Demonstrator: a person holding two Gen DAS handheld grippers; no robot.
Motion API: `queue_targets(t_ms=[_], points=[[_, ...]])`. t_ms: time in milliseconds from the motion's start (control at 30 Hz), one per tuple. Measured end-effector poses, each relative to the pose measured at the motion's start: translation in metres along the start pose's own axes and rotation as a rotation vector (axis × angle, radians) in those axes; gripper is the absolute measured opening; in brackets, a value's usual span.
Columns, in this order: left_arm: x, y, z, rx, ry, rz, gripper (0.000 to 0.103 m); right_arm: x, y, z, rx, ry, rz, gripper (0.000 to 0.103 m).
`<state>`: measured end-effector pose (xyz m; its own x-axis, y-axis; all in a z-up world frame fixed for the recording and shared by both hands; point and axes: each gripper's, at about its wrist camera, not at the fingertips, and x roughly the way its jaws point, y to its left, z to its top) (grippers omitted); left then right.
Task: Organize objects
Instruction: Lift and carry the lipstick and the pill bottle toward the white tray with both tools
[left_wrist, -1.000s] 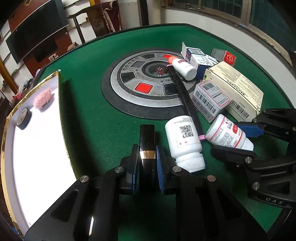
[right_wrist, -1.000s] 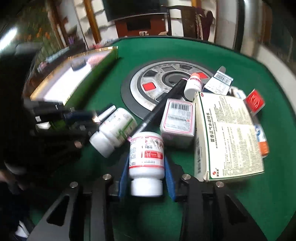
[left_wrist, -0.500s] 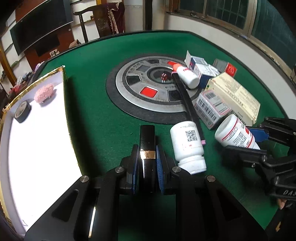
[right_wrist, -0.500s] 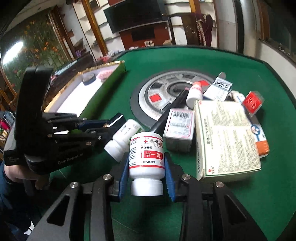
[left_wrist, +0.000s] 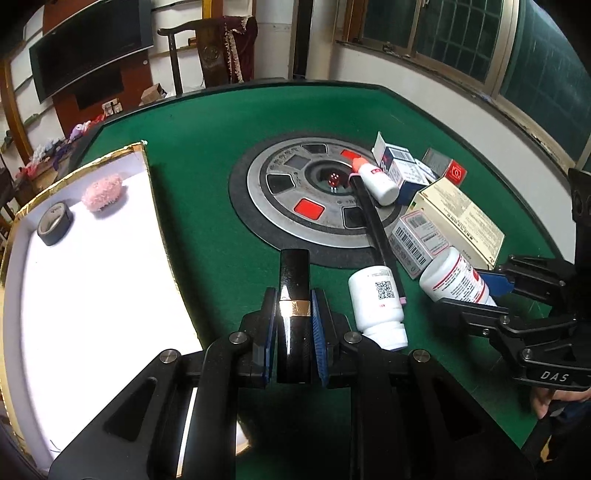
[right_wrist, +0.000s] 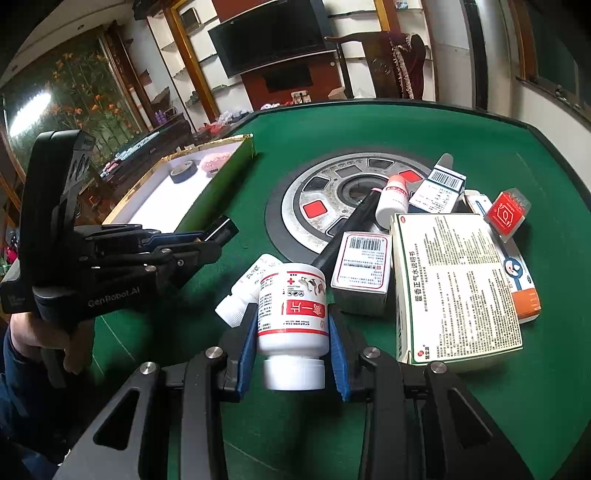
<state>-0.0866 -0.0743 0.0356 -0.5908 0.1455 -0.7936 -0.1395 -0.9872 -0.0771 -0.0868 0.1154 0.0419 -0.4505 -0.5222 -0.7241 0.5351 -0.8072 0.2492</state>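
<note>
The left gripper (left_wrist: 293, 321) pinches a glossy black tube, perhaps lipstick (left_wrist: 293, 280), near the table's (left_wrist: 207, 177) near edge beside the white tray (left_wrist: 92, 277), while the right gripper (right_wrist: 291, 347) clamps a red-labelled pill bottle (right_wrist: 292, 306); either smooth item could slip if tilted.
</note>
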Motion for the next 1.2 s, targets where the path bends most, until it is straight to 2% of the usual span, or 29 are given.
queue_targets(t_ms=[433, 733, 1200], points=[[-0.016, 0.011, 0.005, -0.041, -0.040, -0.024, 0.017, -0.003, 0.012, 0.005, 0.014, -0.051, -0.006, 0.035], [-0.022, 0.021, 0.007, -0.075, -0.054, -0.027, 0.017, 0.008, 0.028, 0.003, -0.008, -0.023, 0.018, 0.035], [-0.027, 0.031, 0.007, -0.100, -0.063, -0.028, 0.017, 0.012, 0.030, 0.001, -0.011, -0.011, 0.029, 0.035]])
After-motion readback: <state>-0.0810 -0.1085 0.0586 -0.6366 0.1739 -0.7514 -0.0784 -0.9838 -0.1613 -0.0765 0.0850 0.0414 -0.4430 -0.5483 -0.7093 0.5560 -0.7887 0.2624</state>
